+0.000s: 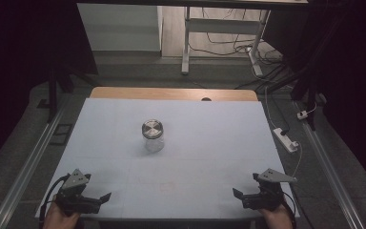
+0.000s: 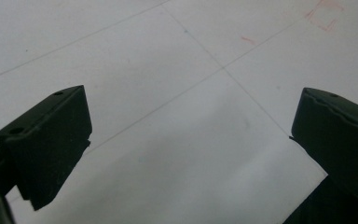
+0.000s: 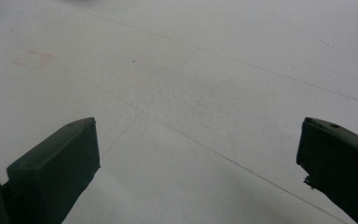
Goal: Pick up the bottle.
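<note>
A clear glass jar (image 1: pixel 153 136) with a round metal lid stands upright near the middle of the white table sheet (image 1: pixel 205 129). My left gripper (image 1: pixel 102 197) rests at the front left corner of the sheet, far from the jar, held by a hand. Its jaws are wide apart over bare sheet in the left gripper view (image 2: pixel 191 135). My right gripper (image 1: pixel 240 196) sits at the front right corner, also open, with nothing but white sheet between its jaws in the right gripper view (image 3: pixel 198 158).
Faint red pen marks (image 1: pixel 167 186) lie on the sheet between the grippers. A wooden table edge (image 1: pixel 171 93) shows at the back. A white power strip (image 1: pixel 286 139) and cables lie on the floor at the right. A metal desk frame (image 1: pixel 187 43) stands beyond.
</note>
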Motion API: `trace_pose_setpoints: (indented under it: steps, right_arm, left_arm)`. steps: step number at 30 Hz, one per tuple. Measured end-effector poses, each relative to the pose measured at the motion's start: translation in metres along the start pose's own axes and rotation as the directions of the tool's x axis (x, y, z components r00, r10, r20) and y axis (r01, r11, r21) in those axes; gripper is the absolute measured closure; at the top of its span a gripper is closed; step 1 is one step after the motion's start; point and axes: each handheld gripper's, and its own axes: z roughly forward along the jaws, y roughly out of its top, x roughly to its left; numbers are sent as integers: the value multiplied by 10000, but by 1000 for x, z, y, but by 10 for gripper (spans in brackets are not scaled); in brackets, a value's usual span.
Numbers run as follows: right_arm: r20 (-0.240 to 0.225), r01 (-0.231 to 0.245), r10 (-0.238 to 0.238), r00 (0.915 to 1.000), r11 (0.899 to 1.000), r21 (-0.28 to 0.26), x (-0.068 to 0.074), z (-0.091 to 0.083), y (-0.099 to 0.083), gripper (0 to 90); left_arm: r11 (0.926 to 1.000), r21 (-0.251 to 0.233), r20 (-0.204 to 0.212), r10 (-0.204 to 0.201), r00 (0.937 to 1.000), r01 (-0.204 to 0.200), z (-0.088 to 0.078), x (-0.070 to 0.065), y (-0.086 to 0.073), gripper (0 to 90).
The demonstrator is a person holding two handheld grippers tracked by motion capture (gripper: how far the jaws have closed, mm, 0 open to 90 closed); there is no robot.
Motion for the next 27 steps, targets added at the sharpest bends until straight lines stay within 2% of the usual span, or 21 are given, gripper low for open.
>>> trace_pose_setpoints:
  steps: [13,22,27]
  right_arm:
    - [-16,-80,80,10000,10000,-10,-1,0,0,0]
    - [7,-112,112,9999,9999,36,-1,1,0,0]
    - [1,-107,107,9999,9999,49,-1,1,0,0]
  left_arm:
    - [9995,-242,251,220,9994,-214,8,2,13,0]
    - [9983,-404,638,455,9969,-430,17,4,26,0]
    - [9967,-604,969,597,9935,-540,25,8,33,0]
